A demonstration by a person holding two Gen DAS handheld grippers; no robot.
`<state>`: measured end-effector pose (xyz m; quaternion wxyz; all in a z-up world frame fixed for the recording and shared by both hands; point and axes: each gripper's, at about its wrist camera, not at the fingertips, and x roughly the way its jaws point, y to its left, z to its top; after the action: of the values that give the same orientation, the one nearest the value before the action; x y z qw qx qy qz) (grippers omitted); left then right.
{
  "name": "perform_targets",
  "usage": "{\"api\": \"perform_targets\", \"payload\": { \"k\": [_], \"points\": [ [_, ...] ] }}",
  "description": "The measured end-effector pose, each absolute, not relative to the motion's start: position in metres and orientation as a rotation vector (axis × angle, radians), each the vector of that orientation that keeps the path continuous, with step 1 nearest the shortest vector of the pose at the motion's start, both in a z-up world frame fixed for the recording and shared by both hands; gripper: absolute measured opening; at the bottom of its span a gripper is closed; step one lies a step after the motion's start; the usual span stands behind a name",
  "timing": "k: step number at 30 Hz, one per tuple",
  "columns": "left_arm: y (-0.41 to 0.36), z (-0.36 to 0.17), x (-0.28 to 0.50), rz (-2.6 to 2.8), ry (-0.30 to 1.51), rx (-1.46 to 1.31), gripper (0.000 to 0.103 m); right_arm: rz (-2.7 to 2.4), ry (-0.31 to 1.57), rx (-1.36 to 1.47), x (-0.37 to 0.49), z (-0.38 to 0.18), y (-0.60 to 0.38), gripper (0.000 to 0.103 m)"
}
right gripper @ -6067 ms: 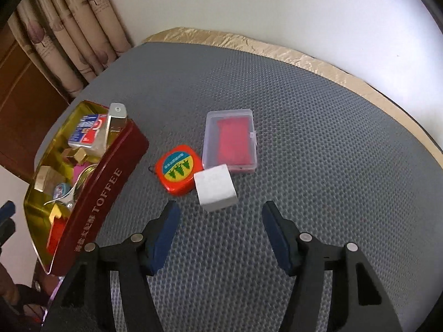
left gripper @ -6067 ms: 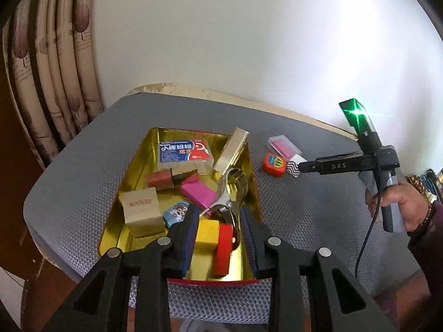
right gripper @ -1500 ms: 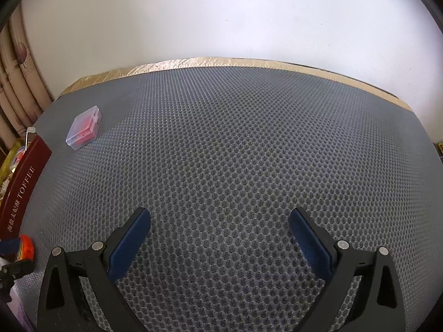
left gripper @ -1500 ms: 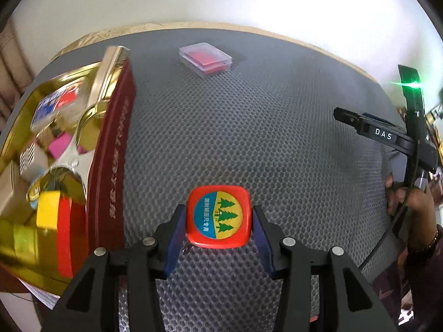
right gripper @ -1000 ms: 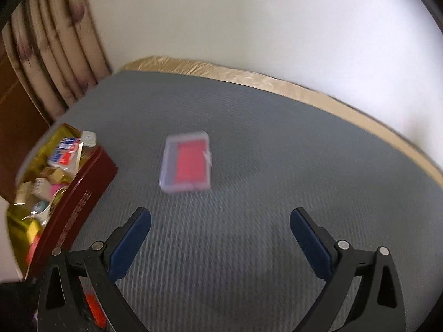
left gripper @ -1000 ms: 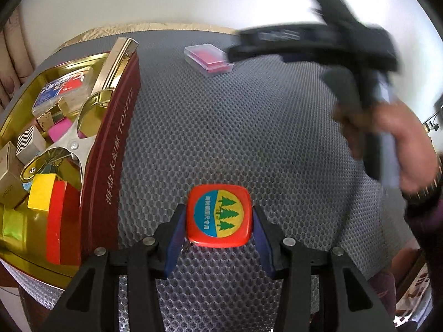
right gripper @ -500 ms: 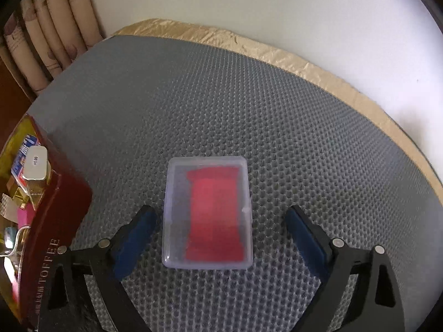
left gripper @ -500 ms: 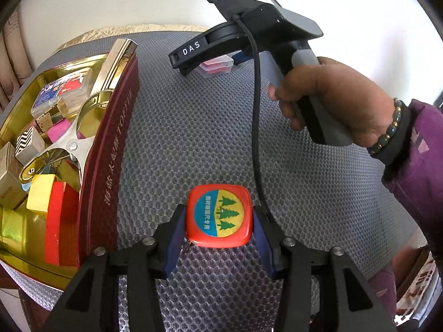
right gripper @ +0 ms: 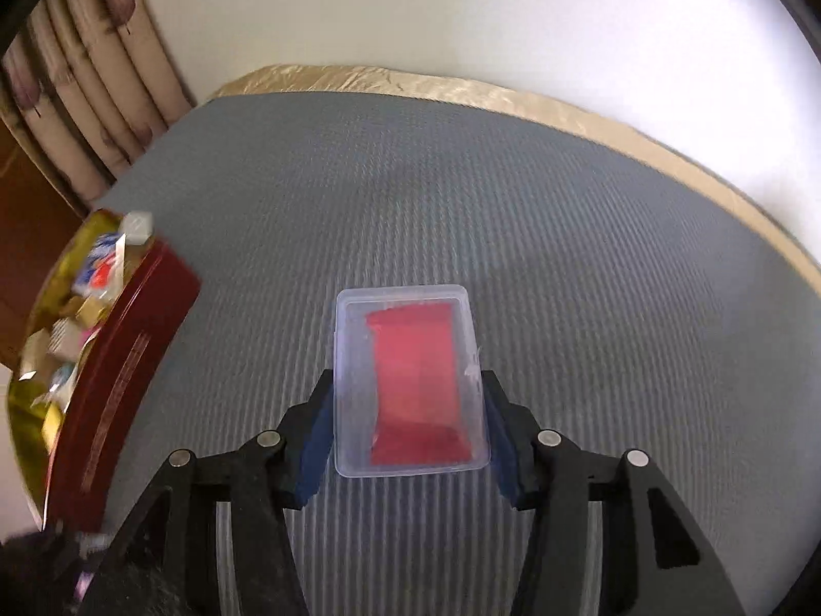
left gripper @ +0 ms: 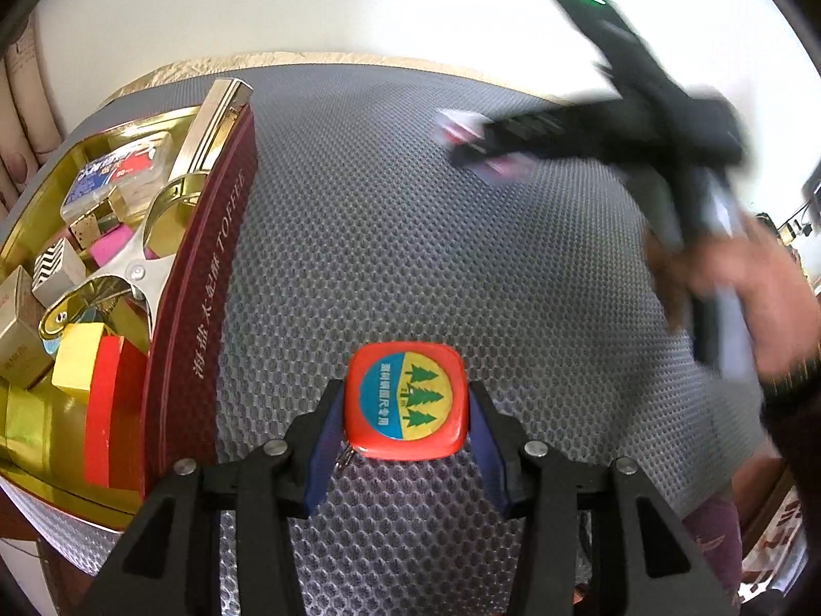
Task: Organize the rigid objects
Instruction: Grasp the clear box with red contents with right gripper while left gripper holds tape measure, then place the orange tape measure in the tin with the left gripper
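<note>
A red tape measure (left gripper: 406, 400) is being pinched between the blue pads of the left gripper (left gripper: 405, 428), just right of the toffee tin (left gripper: 205, 277) on the grey mat (left gripper: 410, 205). A clear box (right gripper: 408, 377) with a red insert is being clamped by the right gripper (right gripper: 408, 421), well right of that tin, above the mat.

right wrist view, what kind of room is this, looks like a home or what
Probably a room in a home, not a lab or workshop. Patterned curtains hang beside a plain wall, the grey mesh mat lies over a gold cloth, and an open toffee tin holds small household odds and ends.
</note>
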<state>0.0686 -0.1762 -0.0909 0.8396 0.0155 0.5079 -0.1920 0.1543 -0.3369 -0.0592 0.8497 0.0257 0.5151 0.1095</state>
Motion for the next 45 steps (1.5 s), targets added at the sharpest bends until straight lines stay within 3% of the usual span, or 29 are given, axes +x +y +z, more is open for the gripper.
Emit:
{"api": "perform_targets", "payload": {
  "k": [7, 14, 25, 32, 45],
  "points": [
    [-0.191, -0.085, 0.049, -0.451, 1.075, 0.039, 0.047, 0.139, 1.066, 0.083, 0.072, -0.065, -0.382, 0.049],
    [-0.190, -0.058, 0.022, -0.485, 1.032, 0.028, 0.047, 0.097, 1.035, 0.071, 0.046, -0.066, -0.390, 0.050],
    [-0.054, 0.012, 0.033, -0.196, 0.902, -0.070, 0.047, 0.090, 0.980, 0.084, 0.038, -0.070, -0.391, 0.051],
    [0.005, -0.017, 0.058, -0.096, 0.944, -0.070, 0.047, 0.088, 0.972, 0.093, 0.033, -0.069, -0.394, 0.051],
    [-0.001, -0.060, 0.083, -0.103, 0.976, -0.049, 0.047, 0.084, 0.970, 0.082, 0.028, -0.068, -0.404, 0.051]
  ]
}}
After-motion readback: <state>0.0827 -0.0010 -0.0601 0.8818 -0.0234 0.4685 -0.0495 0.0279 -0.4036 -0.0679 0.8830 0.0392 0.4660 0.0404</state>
